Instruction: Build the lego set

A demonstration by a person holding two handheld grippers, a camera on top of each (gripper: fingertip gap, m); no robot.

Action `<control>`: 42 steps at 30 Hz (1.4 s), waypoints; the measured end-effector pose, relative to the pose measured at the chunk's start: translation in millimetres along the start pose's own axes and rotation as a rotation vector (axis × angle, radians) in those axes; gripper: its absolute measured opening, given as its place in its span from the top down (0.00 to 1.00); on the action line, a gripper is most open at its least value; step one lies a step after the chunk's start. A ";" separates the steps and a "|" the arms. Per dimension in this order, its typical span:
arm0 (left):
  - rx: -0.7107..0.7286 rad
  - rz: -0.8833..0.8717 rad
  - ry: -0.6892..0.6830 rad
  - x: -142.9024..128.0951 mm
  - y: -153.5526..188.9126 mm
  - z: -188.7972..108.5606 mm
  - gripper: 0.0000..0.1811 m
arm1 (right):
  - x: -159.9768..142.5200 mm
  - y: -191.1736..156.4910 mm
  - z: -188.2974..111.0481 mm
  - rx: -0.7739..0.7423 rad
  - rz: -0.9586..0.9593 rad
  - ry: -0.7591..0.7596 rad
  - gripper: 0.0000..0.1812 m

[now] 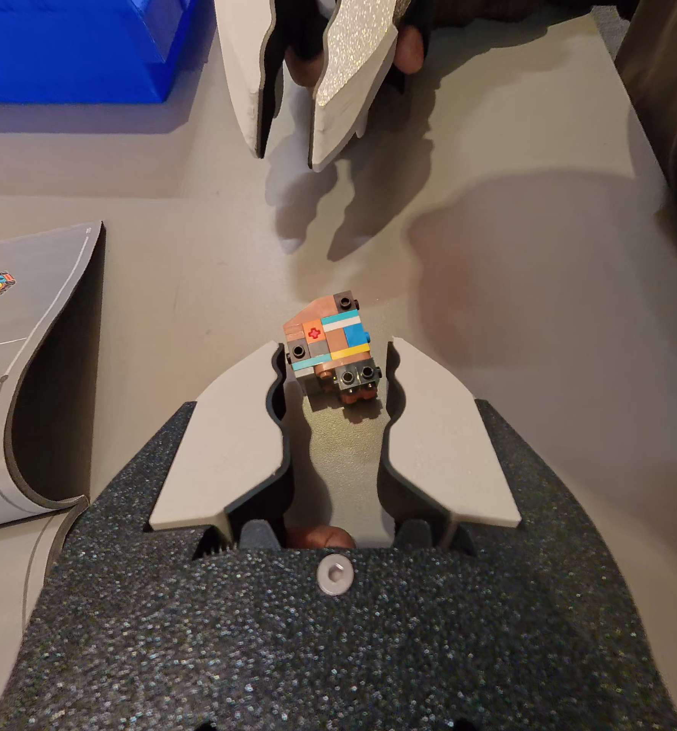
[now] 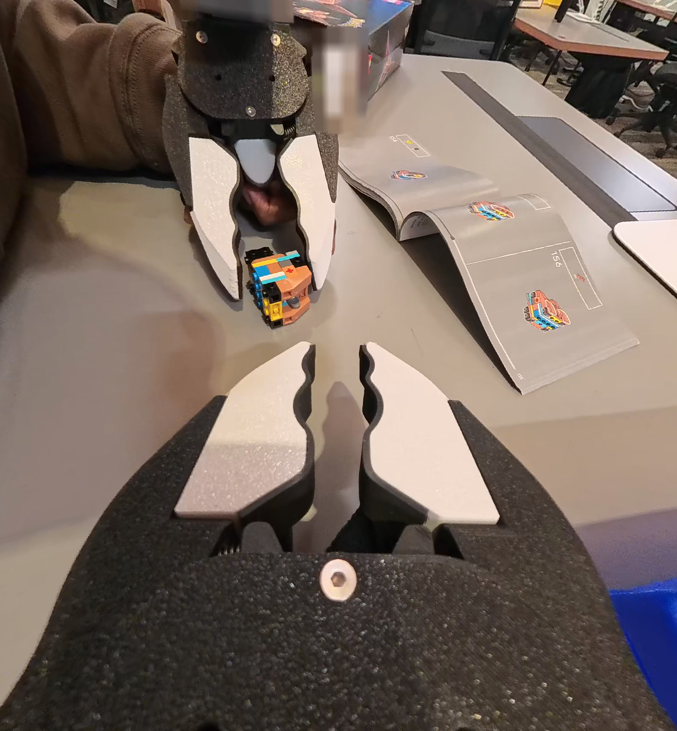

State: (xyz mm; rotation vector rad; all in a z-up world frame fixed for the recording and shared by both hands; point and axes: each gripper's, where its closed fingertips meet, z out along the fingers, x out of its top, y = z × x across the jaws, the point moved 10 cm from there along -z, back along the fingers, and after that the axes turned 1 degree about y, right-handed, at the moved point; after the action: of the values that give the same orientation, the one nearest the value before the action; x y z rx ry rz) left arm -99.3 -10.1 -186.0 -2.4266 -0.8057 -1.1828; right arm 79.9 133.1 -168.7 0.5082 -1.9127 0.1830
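Lego block (image 1: 330,350) sits on the table (image 1: 487,277) between your parted left gripper (image 1: 334,348) fingers, probably for bracing; right gripper (image 2: 336,346) narrow, empty.

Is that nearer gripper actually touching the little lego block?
Apart. The left wrist view shows the left gripper open around the lego block, with table visible on both sides.

Left gripper (image 1: 333,348): 2 fingers apart, lego block assembly (image 1: 329,348) on the table (image 1: 487,277) between the tips. No clear contact on either side. Assembly mostly brown with teal, blue, yellow, white strips and a red cross tile. Right gripper (image 1: 285,158) well beyond, fingers narrowly parted, empty. Open instruction booklet (image 1: 32,375) left; blue bin (image 1: 72,51) top left.
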 end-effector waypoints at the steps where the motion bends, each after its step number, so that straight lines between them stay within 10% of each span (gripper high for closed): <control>1: 0.000 0.000 0.000 0.0 0.0 0.1 0.73 | 0.0 -0.1 0.0 0.000 0.000 0.001 0.89; 13: 0.001 0.006 -0.001 0.1 0.6 0.1 0.73 | -2.2 8.8 -9.7 -0.080 -0.004 -0.015 0.88; 20: -0.007 -0.022 -0.003 0.2 -2.3 0.2 0.73 | 21.8 40.8 -89.8 -0.406 -0.093 -0.005 0.88; 27: 0.006 0.008 -0.012 -0.1 0.6 0.9 0.73 | 55.1 84.4 -154.5 -0.560 -0.369 -0.431 0.88; 42: 0.008 0.020 -0.018 -0.2 1.5 1.3 0.73 | -28.0 245.8 -100.6 0.118 -0.854 -1.098 0.91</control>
State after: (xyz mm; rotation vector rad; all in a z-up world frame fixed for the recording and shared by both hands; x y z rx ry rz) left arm -97.7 -10.7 -187.0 -2.4363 -0.7887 -1.1495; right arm 68.2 396.8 -128.0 1.6965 -2.4841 -0.6779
